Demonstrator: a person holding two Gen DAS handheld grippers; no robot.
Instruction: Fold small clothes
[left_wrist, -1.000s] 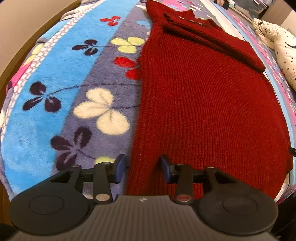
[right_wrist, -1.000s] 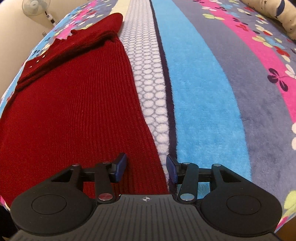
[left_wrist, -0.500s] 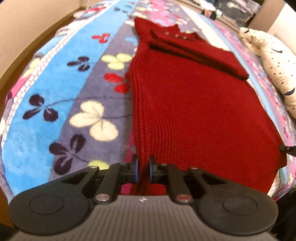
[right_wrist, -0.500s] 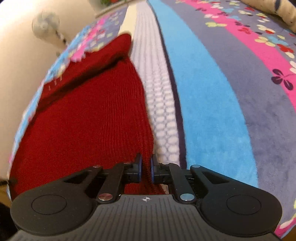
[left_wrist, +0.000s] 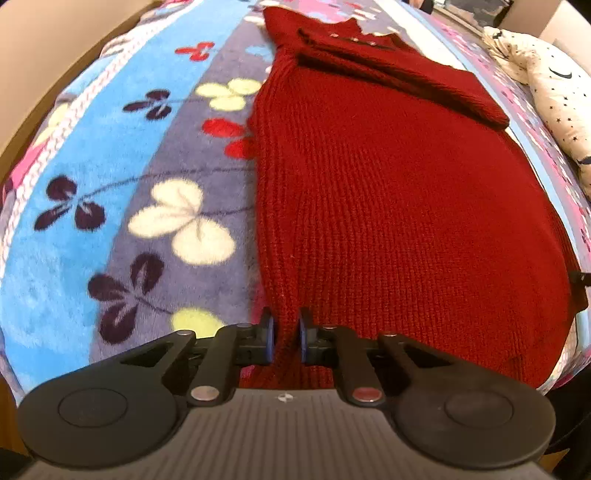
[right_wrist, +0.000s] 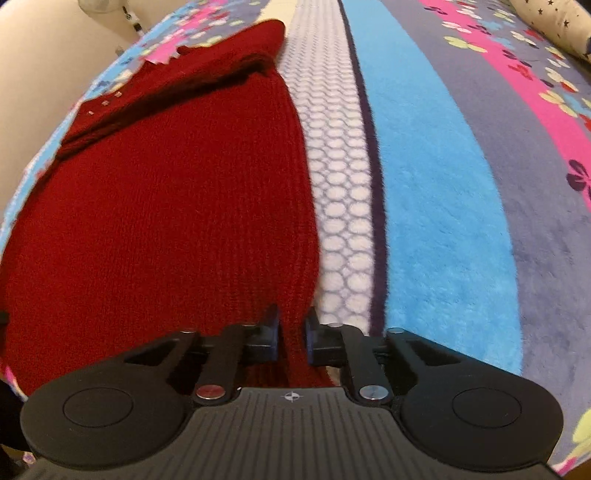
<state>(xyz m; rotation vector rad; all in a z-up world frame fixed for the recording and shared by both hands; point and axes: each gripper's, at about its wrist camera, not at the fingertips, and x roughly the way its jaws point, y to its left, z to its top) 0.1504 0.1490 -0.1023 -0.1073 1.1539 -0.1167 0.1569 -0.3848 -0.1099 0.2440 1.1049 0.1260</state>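
A dark red knitted sweater (left_wrist: 399, 192) lies flat on a flowered, striped blanket (left_wrist: 110, 155), with a sleeve folded across its far end. My left gripper (left_wrist: 284, 334) is shut on the sweater's near left corner at the hem, a pinch of knit held between the blue pads. In the right wrist view the same sweater (right_wrist: 166, 206) fills the left half. My right gripper (right_wrist: 291, 332) is shut on its near right corner, red knit squeezed between the pads. Both corners are slightly gathered upward.
A star-patterned cream pillow (left_wrist: 554, 96) lies at the far right of the bed. To the right of the sweater run a white honeycomb stripe (right_wrist: 340, 192) and a blue stripe (right_wrist: 436, 192) of the blanket. A wall stands beyond the bed's left edge.
Both grippers stood open astride the sweater's near corners a second ago. They have since shut on the knit, and the hem corners are now pinched.
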